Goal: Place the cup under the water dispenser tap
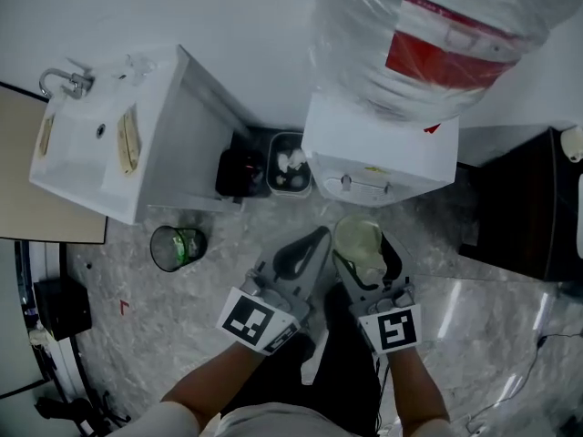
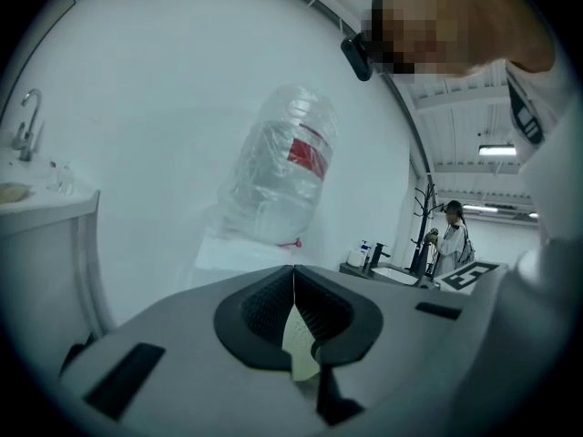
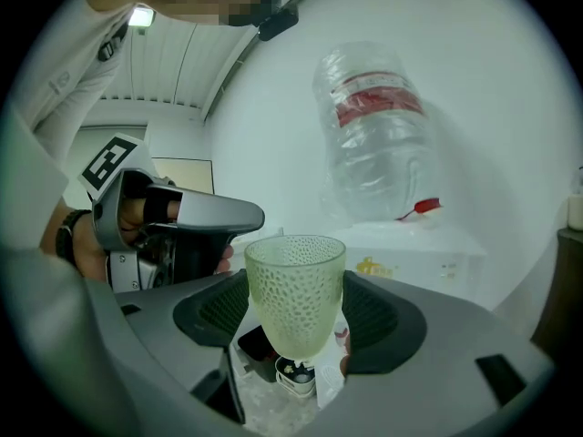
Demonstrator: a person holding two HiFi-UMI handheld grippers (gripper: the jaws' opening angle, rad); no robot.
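A pale green, dimpled cup (image 1: 358, 237) stands upright between the jaws of my right gripper (image 1: 364, 255), which is shut on it. In the right gripper view the cup (image 3: 293, 294) fills the middle between the dark pads. The white water dispenser (image 1: 383, 148) stands just ahead, with a big wrapped bottle (image 1: 437, 35) on top and its taps (image 1: 348, 183) on the front face. The cup is short of the taps and a little lower. My left gripper (image 1: 314, 238) is beside the cup on the left, shut with nothing in it; its pads (image 2: 273, 303) meet.
A white sink cabinet (image 1: 91, 144) stands at the left. A small bin (image 1: 178, 247) sits on the marbled floor. A black box (image 1: 241, 167) and a white tub (image 1: 290, 167) sit between cabinet and dispenser. A black cabinet (image 1: 528, 208) is at the right.
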